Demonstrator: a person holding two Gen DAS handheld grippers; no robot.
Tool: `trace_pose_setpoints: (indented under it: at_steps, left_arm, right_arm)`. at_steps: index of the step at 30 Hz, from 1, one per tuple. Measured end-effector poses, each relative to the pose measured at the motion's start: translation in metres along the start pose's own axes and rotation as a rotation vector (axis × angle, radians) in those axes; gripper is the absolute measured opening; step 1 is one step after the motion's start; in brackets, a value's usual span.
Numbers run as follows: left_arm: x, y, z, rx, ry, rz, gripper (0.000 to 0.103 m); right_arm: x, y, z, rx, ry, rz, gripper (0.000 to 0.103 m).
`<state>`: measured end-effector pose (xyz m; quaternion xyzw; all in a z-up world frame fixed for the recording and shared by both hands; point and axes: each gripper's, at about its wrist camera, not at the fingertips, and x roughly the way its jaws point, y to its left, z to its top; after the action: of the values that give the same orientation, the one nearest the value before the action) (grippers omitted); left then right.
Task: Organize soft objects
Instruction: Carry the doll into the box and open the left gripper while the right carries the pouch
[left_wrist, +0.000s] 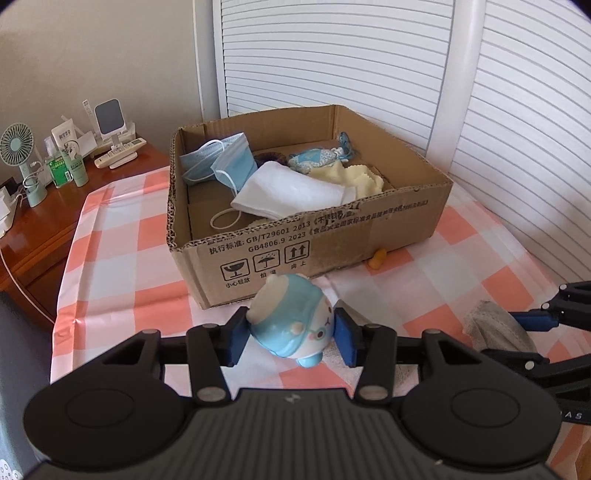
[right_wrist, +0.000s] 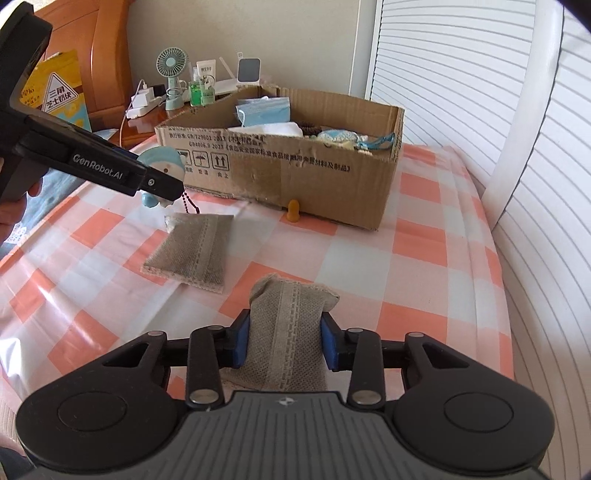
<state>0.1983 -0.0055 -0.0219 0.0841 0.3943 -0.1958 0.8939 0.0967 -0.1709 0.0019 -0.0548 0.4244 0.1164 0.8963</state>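
In the left wrist view, we see the left hand-held gripper (left_wrist: 291, 334) closed on a blue round plush toy (left_wrist: 291, 325), both blue pads pressed to its sides, just in front of the cardboard box (left_wrist: 314, 236). The box sits on the checked cloth (left_wrist: 122, 266) and holds face masks (left_wrist: 221, 162) and a white cloth (left_wrist: 291, 192).

In the right wrist view, we see the right hand-held gripper (right_wrist: 284, 341) closed on a grey fabric sachet (right_wrist: 288, 325), its pads against both edges. A second grey sachet (right_wrist: 192, 251) lies flat on the cloth nearer the box (right_wrist: 295, 177), below the toy (right_wrist: 162, 162).
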Motion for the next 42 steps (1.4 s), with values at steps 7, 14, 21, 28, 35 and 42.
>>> trace_pose_setpoints:
  at_steps: [7,14,21,28,35,42]
  left_arm:
    - [-0.030,0.002,-0.002,0.056,-0.018,-0.038,0.047]
    - [-0.057,0.005,0.010,0.096,-0.053,-0.059,0.047]
    - [-0.063,0.007,0.044,0.125,-0.117,-0.030,0.047]
    - [-0.036,0.018,0.088,0.111,-0.110,0.007,0.047]
    - [-0.002,0.029,0.102,0.065,-0.094,0.036,0.097]
    - [-0.009,0.032,0.088,0.041,-0.129,0.058,0.098]
  right_arm:
    - [-0.023,0.004,0.013,-0.017,-0.035,-0.002,0.043]
    - [-0.040,0.001,0.029,-0.019,-0.076,0.007,0.043]
    - [-0.050,-0.003,0.048,-0.048,-0.125,-0.004,0.043]
    - [-0.054,-0.012,0.070,-0.077,-0.170,-0.022,0.043]
    - [-0.050,-0.019,0.084,-0.080,-0.186,-0.030,0.043]
    - [-0.041,-0.017,0.094,-0.083,-0.176,-0.027,0.043]
